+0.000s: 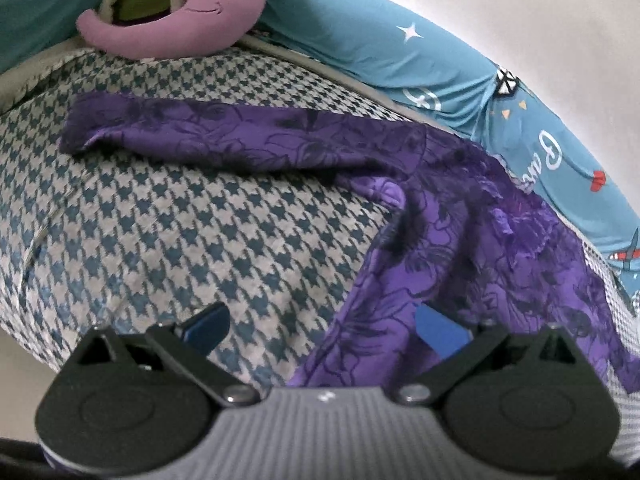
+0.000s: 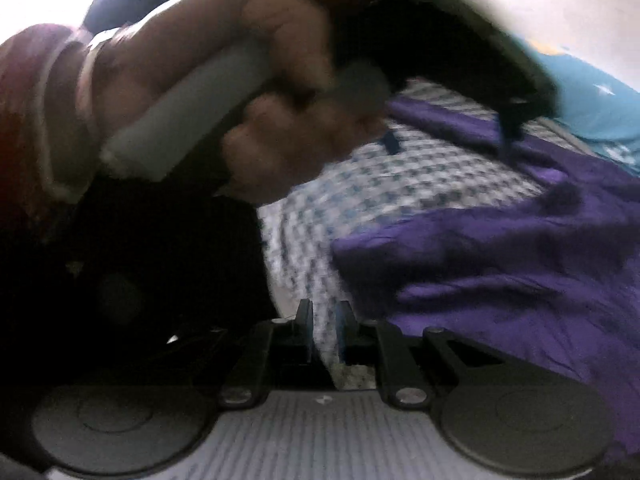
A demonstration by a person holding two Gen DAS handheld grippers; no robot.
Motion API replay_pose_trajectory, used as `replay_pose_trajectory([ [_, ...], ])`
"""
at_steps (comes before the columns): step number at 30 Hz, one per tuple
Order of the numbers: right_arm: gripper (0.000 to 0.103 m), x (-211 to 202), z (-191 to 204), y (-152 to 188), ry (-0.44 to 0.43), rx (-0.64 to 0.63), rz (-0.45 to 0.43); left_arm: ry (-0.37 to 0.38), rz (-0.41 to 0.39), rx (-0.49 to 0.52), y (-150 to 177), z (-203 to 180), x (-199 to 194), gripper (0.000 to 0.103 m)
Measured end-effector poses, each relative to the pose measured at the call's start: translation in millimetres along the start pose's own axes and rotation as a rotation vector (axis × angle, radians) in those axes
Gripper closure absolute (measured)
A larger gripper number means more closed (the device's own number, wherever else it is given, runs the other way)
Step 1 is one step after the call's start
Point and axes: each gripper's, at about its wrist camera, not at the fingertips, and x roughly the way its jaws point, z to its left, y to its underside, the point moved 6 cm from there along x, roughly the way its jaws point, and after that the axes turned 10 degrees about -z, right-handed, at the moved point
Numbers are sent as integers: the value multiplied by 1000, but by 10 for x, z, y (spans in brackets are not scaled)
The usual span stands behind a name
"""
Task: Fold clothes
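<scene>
A purple floral garment (image 1: 460,216) lies on the checked bed cover (image 1: 168,220), one long sleeve (image 1: 224,136) stretched out to the left. My left gripper (image 1: 324,328) hangs open over the garment's lower left edge, its right pad (image 1: 440,332) above the cloth and its left pad above bare cover. In the right wrist view a hand (image 2: 256,92) holds that left gripper (image 2: 448,138) above the sleeve. My right gripper (image 2: 325,330) is shut, its fingers nearly touching just left of the garment's near corner (image 2: 400,264); I see no cloth between them.
A purple plush toy (image 1: 180,12) rests at the bed's far left. A blue printed pillow or quilt (image 1: 400,48) runs along the far and right side by the white wall. A red sleeve with a bangle (image 2: 52,112) fills the right wrist view's left.
</scene>
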Motion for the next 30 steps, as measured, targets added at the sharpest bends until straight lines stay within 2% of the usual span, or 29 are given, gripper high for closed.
replay_pose_trajectory([
  [7, 88, -248, -374, -54, 149, 104, -51, 2, 5, 64, 65, -237, 117, 0],
  [11, 81, -520, -646, -115, 230, 150, -79, 4, 21, 77, 56, -348, 222, 0],
  [16, 78, -809, -1161, -102, 323, 258, -104, 4, 46, 91, -12, -485, 368, 0],
  [21, 77, -1116, -1747, -29, 454, 369, -110, 5, 19, 187, -156, -687, 491, 0],
  [25, 77, -1320, -2116, 53, 533, 434, -109, 25, 34, 219, -196, -793, 609, 0],
  [30, 76, -1507, -2447, 182, 592, 480, -94, 38, 68, 198, -227, -790, 806, 0],
])
